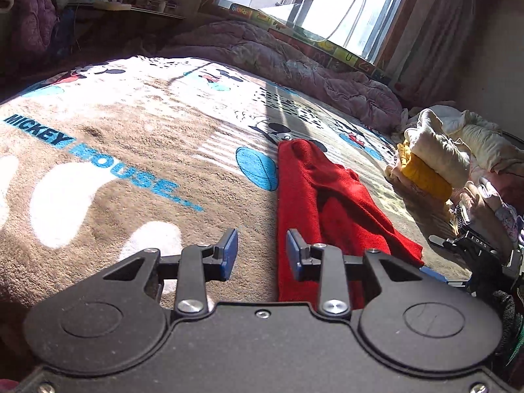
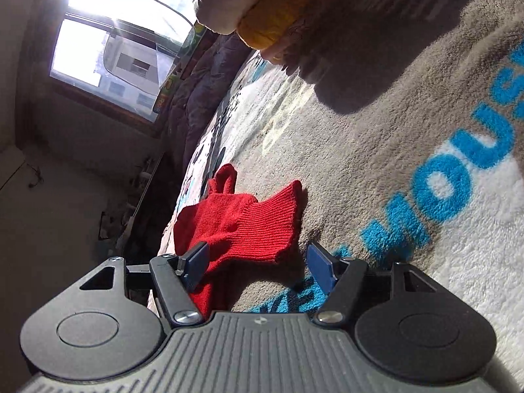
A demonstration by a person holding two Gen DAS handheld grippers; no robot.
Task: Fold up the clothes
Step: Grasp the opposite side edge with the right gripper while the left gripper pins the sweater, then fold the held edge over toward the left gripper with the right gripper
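Observation:
A red knitted garment (image 1: 327, 203) lies in a long folded strip on the Mickey Mouse blanket (image 1: 137, 150). My left gripper (image 1: 262, 255) is open, low over the blanket, with its right finger at the garment's near left edge. In the right wrist view the same red garment (image 2: 242, 226) lies bunched, its ribbed cuff pointing right. My right gripper (image 2: 258, 265) is open and tilted sideways, with the garment's near edge between its fingers and the left finger (image 2: 196, 262) against the cloth. The right gripper also shows at the right edge of the left wrist view (image 1: 481, 249).
A pile of cream, yellow and pink clothes (image 1: 452, 163) sits on the bed's right side, also in the right wrist view (image 2: 262, 6). A purple quilt (image 1: 294, 65) lies bunched along the window side. A window (image 1: 314, 0) is behind it.

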